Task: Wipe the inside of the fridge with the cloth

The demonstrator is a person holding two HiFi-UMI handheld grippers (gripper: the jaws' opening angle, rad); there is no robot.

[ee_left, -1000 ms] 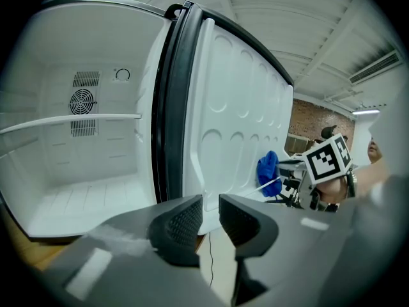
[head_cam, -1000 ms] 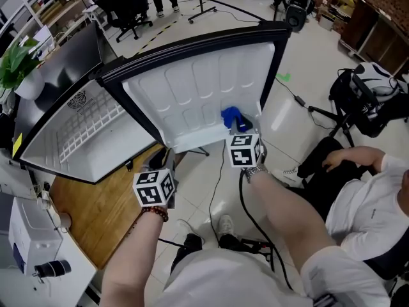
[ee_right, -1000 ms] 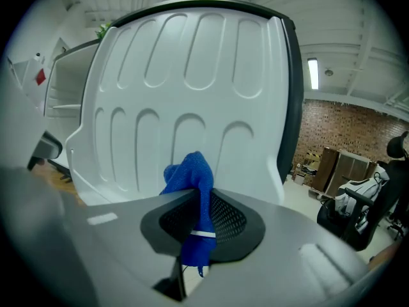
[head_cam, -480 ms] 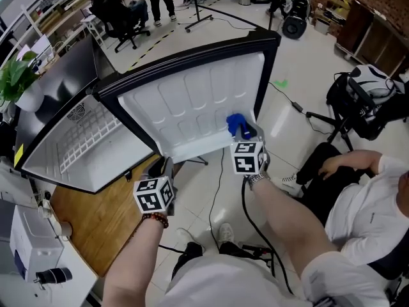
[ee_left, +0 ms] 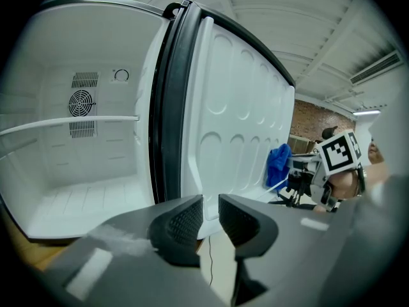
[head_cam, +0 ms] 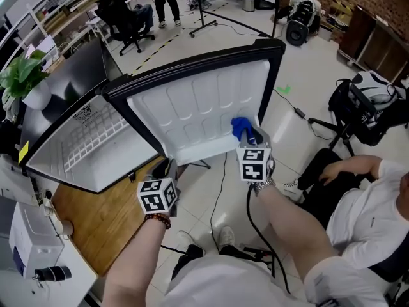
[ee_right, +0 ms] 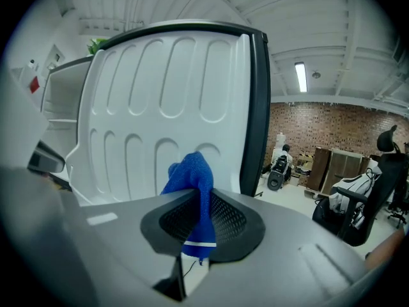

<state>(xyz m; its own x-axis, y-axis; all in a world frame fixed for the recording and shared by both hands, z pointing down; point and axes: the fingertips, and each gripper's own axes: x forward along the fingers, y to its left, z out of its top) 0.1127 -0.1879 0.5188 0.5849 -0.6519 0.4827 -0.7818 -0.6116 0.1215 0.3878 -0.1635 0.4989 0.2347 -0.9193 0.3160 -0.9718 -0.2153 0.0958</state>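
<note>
The left gripper (ee_left: 211, 202) hangs by the edge of a wooden tabletop (head_cam: 96, 213), its jaws a narrow gap apart with nothing between them. The right gripper (ee_right: 201, 203) pinches a bunched blue cloth (ee_right: 192, 171), held up at the lower part of the fridge door's (head_cam: 192, 104) white moulded lining, near its free edge (actual contact cannot be made out). The fridge (ee_left: 83, 165) stands on the tabletop, its door swung wide, showing a white interior with a wire shelf (head_cam: 89, 133). Under the door lies a pale tiled floor (head_cam: 287, 117) crossed by a black cable (head_cam: 220, 178). Farther off are a seated person (head_cam: 358, 203), a potted plant (head_cam: 22, 75), an office chair (head_cam: 131, 21) and a brick wall (ee_right: 319, 130).
</note>
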